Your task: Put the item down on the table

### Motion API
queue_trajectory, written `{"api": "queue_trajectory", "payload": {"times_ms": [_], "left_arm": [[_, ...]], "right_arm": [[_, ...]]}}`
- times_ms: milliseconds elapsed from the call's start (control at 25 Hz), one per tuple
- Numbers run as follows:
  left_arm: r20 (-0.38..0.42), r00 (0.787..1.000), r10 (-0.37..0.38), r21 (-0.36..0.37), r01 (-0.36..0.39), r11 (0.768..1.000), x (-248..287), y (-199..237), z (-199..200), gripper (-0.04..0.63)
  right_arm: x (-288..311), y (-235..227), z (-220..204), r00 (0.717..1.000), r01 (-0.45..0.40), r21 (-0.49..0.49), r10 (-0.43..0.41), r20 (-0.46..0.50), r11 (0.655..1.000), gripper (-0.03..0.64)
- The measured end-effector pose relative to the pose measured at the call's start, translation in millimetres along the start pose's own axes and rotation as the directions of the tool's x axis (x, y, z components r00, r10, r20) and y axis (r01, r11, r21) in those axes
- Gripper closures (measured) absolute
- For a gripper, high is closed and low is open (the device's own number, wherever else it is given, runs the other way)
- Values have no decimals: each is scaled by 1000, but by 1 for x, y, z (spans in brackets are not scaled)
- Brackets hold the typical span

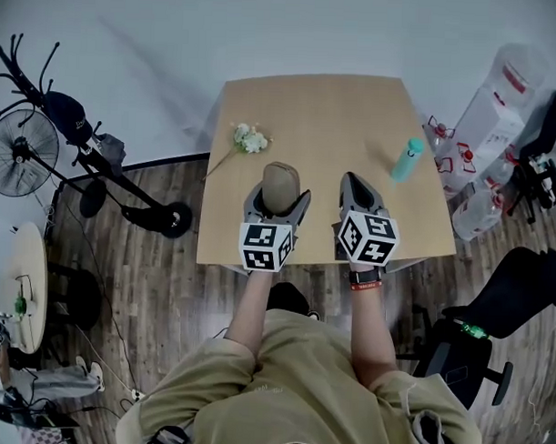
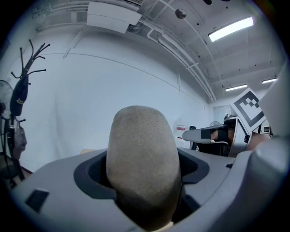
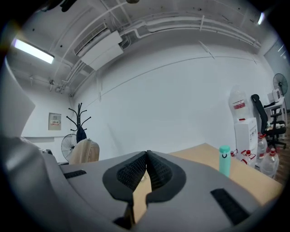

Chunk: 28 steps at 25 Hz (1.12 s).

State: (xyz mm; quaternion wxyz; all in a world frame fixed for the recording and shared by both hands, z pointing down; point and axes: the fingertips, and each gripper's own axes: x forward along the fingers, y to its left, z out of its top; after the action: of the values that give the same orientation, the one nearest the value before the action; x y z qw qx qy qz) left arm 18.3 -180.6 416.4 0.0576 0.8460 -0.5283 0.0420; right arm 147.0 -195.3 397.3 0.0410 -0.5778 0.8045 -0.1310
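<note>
A rounded tan-grey vase-like item [image 1: 280, 187] stands between the jaws of my left gripper [image 1: 278, 200], which is shut on it above the near part of the wooden table [image 1: 327, 127]. In the left gripper view the item [image 2: 141, 163] fills the middle and hides the tabletop. My right gripper [image 1: 356, 194] hovers just to the right of it, jaws pressed together with nothing between them [image 3: 146, 168]. The item [image 3: 84, 152] shows at the left of the right gripper view.
A small bunch of white flowers [image 1: 248, 139] lies on the table's left part, and a teal bottle [image 1: 408, 159] [image 3: 224, 160] stands at its right. A fan and coat rack [image 1: 45, 126] are on the left; water jugs [image 1: 487, 115] and office chairs [image 1: 503, 306] on the right.
</note>
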Motion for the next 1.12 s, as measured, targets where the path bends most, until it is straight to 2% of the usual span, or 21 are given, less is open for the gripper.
{"api": "queue_trajectory", "payload": {"times_ms": [320,440,680,1120], "left_arm": [[-57,998,12,-10,-12,1000,28,21,-25,204],[-87,996,2,3,-1,1000,43,34,-34,204],[-153,988,3,-15,-5,1000,76,66,-58,204],[-230,973,-13,-31,6,999,146,110,-79,206]], "right_arm": [[37,-7,-24,999,-16,20,17,-49,1000,601],[57,-7,-32,999,-4,31,6,-54,1000,601],[94,-14,-48,996,24,34,-21,-89,999,601],[162,-37,-72,986,70,58,-60,-157,996,601]]}}
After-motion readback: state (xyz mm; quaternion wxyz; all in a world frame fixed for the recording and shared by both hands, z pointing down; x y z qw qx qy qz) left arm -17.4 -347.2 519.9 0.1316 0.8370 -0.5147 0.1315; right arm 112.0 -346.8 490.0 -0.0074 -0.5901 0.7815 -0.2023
